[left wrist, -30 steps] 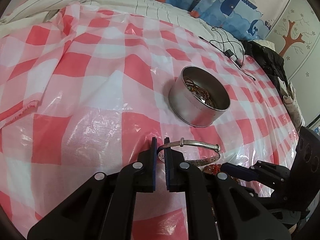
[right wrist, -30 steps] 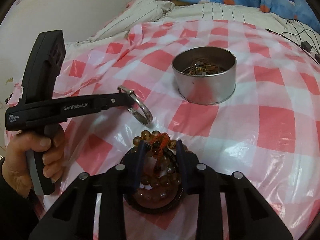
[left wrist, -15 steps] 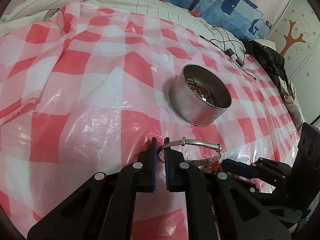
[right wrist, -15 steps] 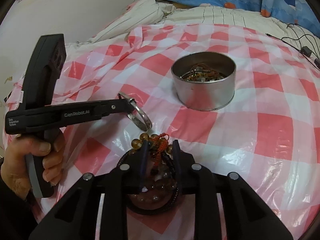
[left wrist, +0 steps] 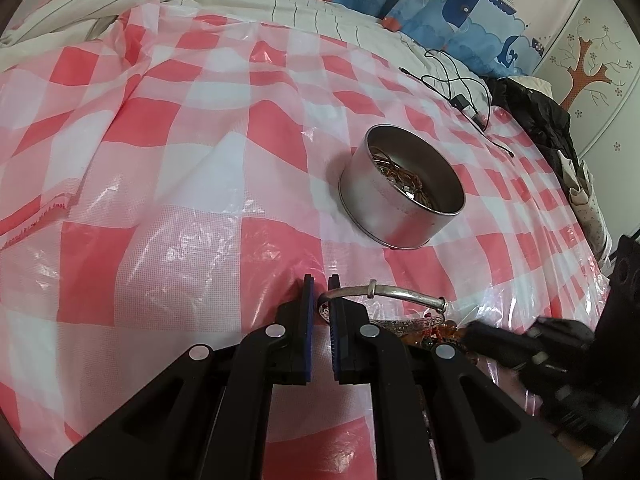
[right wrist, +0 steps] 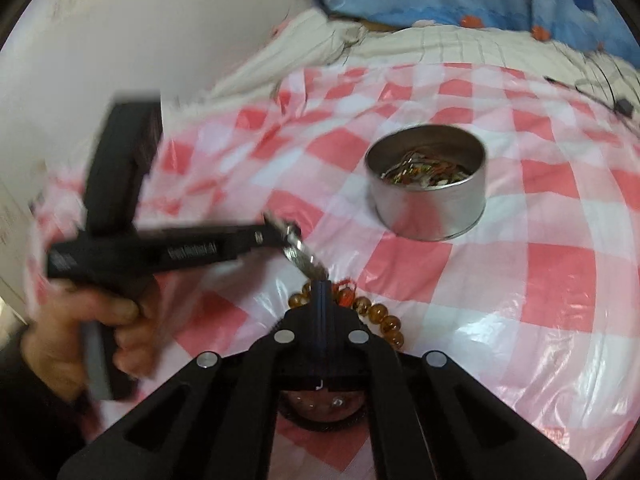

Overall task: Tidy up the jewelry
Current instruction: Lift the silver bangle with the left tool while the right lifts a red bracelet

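Jewelry on view comes to one silver bangle [left wrist: 384, 292], one amber bead bracelet [right wrist: 380, 316] and a tangle of pieces inside one round metal tin [left wrist: 400, 204]; the tangle is too jumbled to count. At the left of the right wrist view, one hand [right wrist: 80, 340] grips the handle of the left gripper [left wrist: 320, 284], whose fingers [left wrist: 307, 300] stand a narrow gap apart with the bangle's end pinched between them, the rest of the hoop jutting out to the right above the sheet. Just beside it, the right gripper [right wrist: 322, 292] has its fingers pressed together over the bead bracelet, near its red tassel; whether they actually grip the beads I cannot tell, as the black frame hides the contact. The bangle's far end nearly meets the right fingertips. Farther right and back, the tin sits upright on the red-and-white checked plastic sheet [left wrist: 160, 160] spread over the bed, well apart from both grippers. Open checked sheet lies to the left of and behind the tin; a thin black cable [left wrist: 456, 84] trails near the sheet's far right edge.
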### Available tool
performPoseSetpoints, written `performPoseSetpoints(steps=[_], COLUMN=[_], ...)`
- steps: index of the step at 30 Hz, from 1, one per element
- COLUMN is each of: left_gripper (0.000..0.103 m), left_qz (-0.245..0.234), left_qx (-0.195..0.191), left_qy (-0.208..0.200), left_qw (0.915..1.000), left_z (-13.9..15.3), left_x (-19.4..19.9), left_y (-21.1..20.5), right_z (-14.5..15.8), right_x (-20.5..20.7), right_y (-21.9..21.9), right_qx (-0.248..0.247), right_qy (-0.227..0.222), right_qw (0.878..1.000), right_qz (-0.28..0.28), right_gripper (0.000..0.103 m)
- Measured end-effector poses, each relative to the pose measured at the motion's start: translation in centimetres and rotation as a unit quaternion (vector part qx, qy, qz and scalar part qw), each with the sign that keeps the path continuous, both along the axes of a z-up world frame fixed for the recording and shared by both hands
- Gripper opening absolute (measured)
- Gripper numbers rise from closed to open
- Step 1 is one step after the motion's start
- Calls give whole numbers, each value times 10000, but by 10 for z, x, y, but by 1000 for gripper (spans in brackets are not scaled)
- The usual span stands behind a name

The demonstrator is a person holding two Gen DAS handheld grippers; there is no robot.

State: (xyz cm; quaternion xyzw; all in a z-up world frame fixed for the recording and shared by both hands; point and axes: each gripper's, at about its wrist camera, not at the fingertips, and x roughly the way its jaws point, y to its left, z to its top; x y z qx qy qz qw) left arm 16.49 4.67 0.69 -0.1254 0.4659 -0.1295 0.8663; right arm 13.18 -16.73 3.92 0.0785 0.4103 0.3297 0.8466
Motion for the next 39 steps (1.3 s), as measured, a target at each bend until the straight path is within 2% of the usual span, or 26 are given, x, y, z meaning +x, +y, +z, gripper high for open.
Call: performPoseSetpoints(steps=[4,8,12,13,14,15,18,20,22,25,28,35,39], left_gripper=[6,7,8,8,8,8,8,8,8,8,8,11,11], left_qz=[2,9,18,22,24,26,31,30,32,30,29,0,4], left_qx=[20,0,-69,-81,-90,-97,-117,-120,-118,-103,-108,-83,1], left_qy=[0,6,36,39,43,46,53,57,56,51,55,40,16], left_qw=[10000,10000,10000,10000,9999,9999,9999,9999,9999,9999,9999,10000,10000], left_z=[0,-1,-1,-1,-1,-1,-1,-1,-1,-1,-1,-1,-1], left_x=[0,0,1,1,1,1,1,1,1,1,1,2,3], left_y=[0,0,2,2,3,3,3,3,3,3,3,3,2], right_z=[10,0,-13,-15,-15,-14,-13,-17,-22,-18,-12,13,28], right_x=[0,8,12,12,11,10,14,20,24,21,17,8,3], right_y=[-15,-8,15,19,22,22,28,31,33,30,22,-16,-29], right_qx=[343,123,-339,-443,-510,-522,-554,-541,-505,-543,-465,465,711], right_qy=[11,215,246,241,154,49,-35,64,194,66,29,82,-31], right_qw=[9993,9996,9990,9985,9984,9984,9980,9978,9974,9976,9984,9989,9974], right_qz=[-136,-128,146,210,195,197,298,384,467,423,326,36,-68], right_gripper=[0,1,1,21,60,67,66,46,34,10,6,4,4])
